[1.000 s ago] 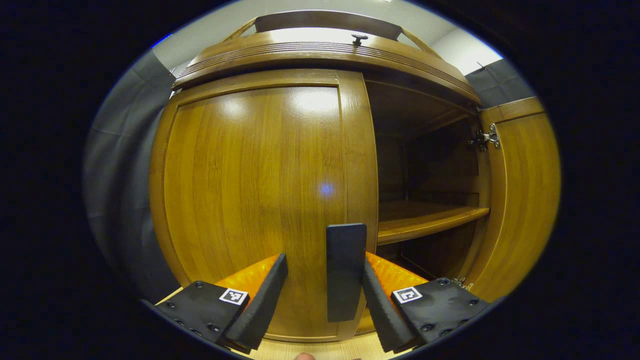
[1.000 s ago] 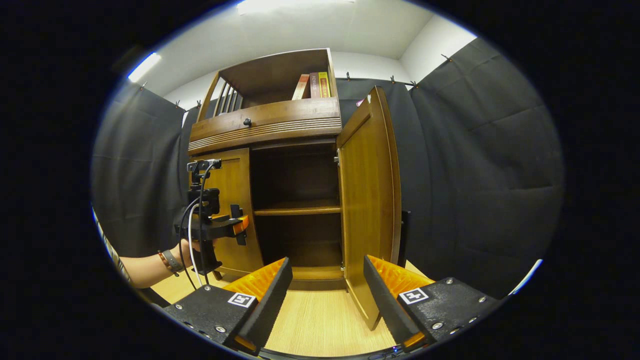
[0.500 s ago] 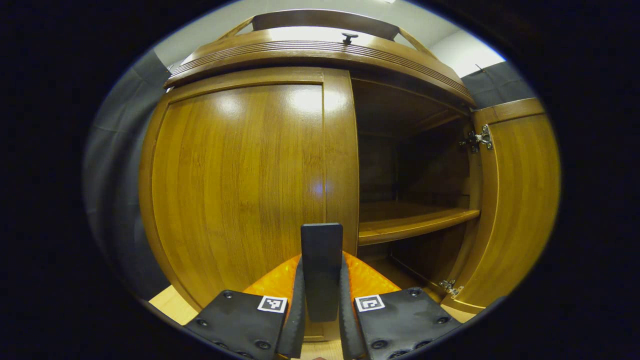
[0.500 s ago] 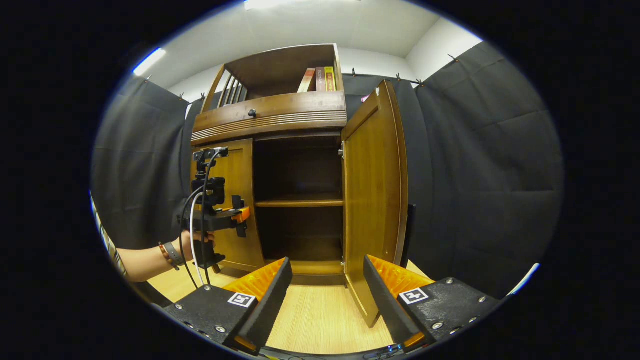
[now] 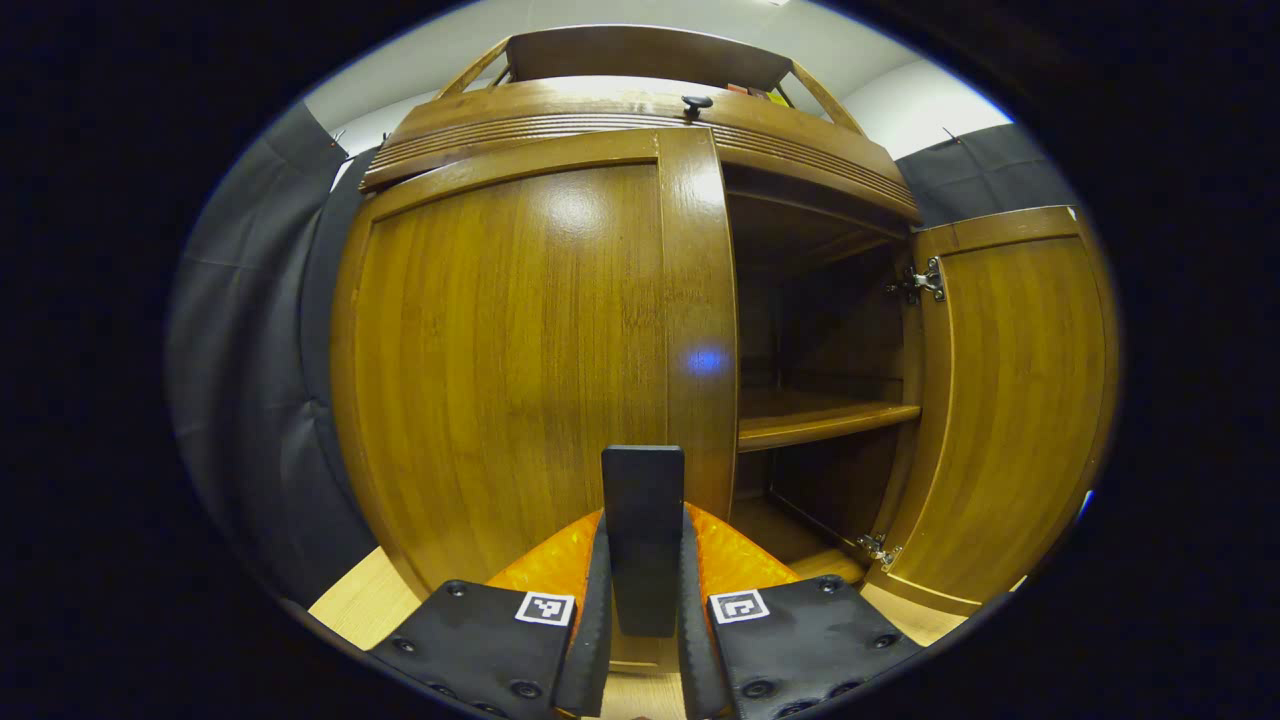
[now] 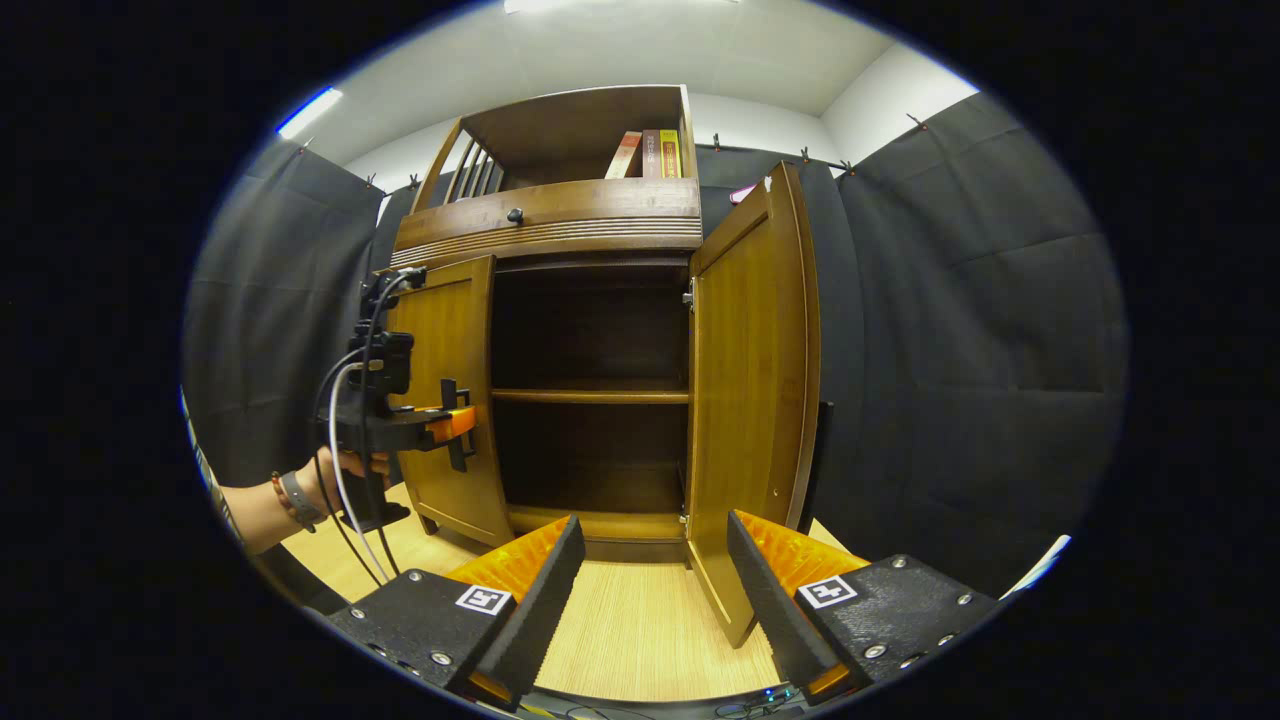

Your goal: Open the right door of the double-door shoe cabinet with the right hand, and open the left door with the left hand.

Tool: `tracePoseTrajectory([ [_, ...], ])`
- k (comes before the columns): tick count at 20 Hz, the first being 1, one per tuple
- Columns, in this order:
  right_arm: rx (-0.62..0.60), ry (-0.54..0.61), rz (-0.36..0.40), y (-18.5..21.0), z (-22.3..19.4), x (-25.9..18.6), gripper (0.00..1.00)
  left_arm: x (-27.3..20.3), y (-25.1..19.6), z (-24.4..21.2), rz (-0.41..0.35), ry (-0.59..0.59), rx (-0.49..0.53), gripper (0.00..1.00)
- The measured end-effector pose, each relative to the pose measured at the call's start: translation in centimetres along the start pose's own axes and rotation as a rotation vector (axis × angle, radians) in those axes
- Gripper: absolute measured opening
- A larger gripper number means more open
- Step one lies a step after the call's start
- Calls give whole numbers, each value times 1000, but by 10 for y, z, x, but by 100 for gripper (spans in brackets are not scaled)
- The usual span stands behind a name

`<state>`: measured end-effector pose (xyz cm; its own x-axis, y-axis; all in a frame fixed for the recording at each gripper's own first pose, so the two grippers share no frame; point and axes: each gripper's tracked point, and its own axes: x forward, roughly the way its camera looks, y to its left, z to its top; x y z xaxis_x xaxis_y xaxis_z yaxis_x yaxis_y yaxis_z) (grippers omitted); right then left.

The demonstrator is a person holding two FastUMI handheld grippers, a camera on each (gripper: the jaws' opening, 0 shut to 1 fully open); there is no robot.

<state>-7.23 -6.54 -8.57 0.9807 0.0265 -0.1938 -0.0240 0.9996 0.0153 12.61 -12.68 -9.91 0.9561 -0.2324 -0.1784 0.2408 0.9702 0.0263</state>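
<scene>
The wooden shoe cabinet's left door (image 5: 520, 350) fills the left gripper view. Its dark upright handle (image 5: 642, 475) stands between my left gripper's fingers, and my left gripper (image 5: 642, 530) is shut on it. This door stands slightly ajar. The right door (image 5: 1010, 400) hangs wide open on its hinges. In the right gripper view my right gripper (image 6: 655, 535) is open and holds nothing, a little back from the open right door (image 6: 745, 400). Farther left there, a hand (image 6: 350, 465) holds the left gripper (image 6: 458, 435) against the left door (image 6: 450, 350).
Inside the cabinet a wooden shelf (image 6: 590, 396) crosses the dark interior. Above the doors is a drawer with a round knob (image 6: 514, 215), and books (image 6: 650, 153) stand on top. Light wood floor (image 6: 640, 630) lies in front. Black cloth walls close both sides.
My left gripper shut on the left door's handle, and the door has since swung slightly outward. The right gripper drew back a little from the open right door.
</scene>
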Motion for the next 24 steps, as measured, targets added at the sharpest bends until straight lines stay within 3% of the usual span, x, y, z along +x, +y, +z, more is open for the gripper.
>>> tracePoseTrajectory([
  [2, 11, 0, 13, 5, 0, 2, 99, -17, 5, 0, 6, 4, -3, 34],
  [3, 17, 0, 21, 8, -1, 3, 89, -23, 7, 0, 5, 7, -7, 35],
  [4, 21, 0, 32, 11, -2, 4, 89, -31, 9, 0, 5, 10, -10, 35],
  [5, 20, 0, 41, 15, -2, 5, 99, -39, 13, 0, 7, 12, -16, 35],
  [7, 10, 0, 52, 20, -1, 9, 99, -56, 22, 0, 25, 11, -31, 34],
  [8, 8, -1, 59, 23, -1, 10, 89, -65, 27, 0, 38, 10, -34, 34],
  [9, 7, -1, 69, 28, 0, 14, 89, -73, 32, 0, 50, 10, -29, 35],
  [10, 7, 0, 77, 32, 0, 15, 99, -81, 37, 0, 59, 14, -14, 35],
  [23, 2, 9, 149, 60, -3, 27, 99, -155, 120, -3, 228, 23, -33, 35],
  [24, -1, 10, 150, 61, -4, 28, 99, -154, 126, -2, 228, 24, -28, 26],
])
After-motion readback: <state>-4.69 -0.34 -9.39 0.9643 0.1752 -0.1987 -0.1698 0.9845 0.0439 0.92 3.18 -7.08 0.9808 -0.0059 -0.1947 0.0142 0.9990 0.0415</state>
